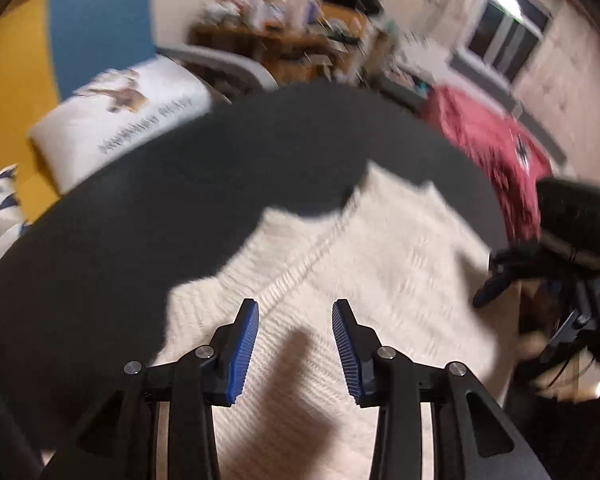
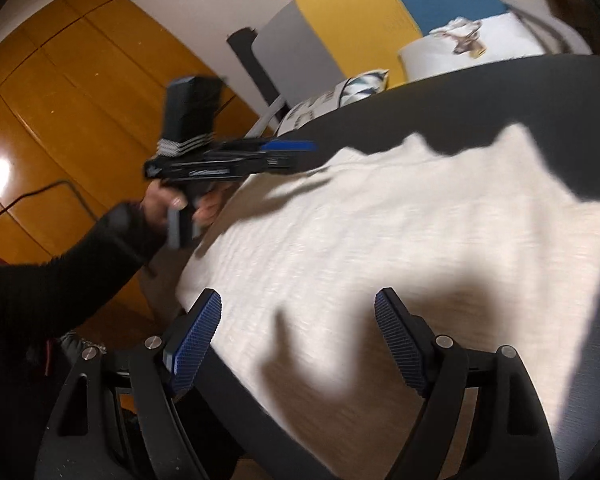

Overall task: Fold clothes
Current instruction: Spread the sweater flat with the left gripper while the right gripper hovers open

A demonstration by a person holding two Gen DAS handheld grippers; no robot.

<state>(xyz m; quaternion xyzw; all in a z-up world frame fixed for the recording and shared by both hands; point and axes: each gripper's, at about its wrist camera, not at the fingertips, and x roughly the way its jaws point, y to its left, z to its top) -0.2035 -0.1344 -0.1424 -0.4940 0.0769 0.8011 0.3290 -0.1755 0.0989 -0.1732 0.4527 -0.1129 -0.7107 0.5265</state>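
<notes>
The cream knitted sweater (image 1: 340, 280) lies spread on the dark round table (image 1: 180, 184), right under and ahead of the left gripper (image 1: 295, 344). That gripper hangs over the knit with its blue pads (image 1: 244, 354) apart and nothing between them. No grip there; the cloth passes below the jaws, not in them.

Over on the right wrist view, the right gripper (image 2: 298, 340) stands wide, one blue finger (image 2: 196, 340) out past the near edge of the table, the other over the sweater (image 2: 400, 232). Empty too. Off to its left and ahead, a hand (image 2: 168, 204) in a black sleeve (image 2: 60, 280) carries the other gripper above the far edge of the cloth.

How will the sweater behave? It looks thick, soft and floppy, so I'd expect it to sag and drag when lifted, and to stretch if pulled by one spot. The ribbed seam (image 1: 300, 272) running away from the left jaws marks a firmer line. Best hold, in my judgement: pinch an outer edge or corner, one gripper on each side, taking a good bite of the knit so it does not slip off the pads, then carry the flap over together.

A red garment (image 1: 496, 152) waits beyond the table, far right of the left gripper.
</notes>
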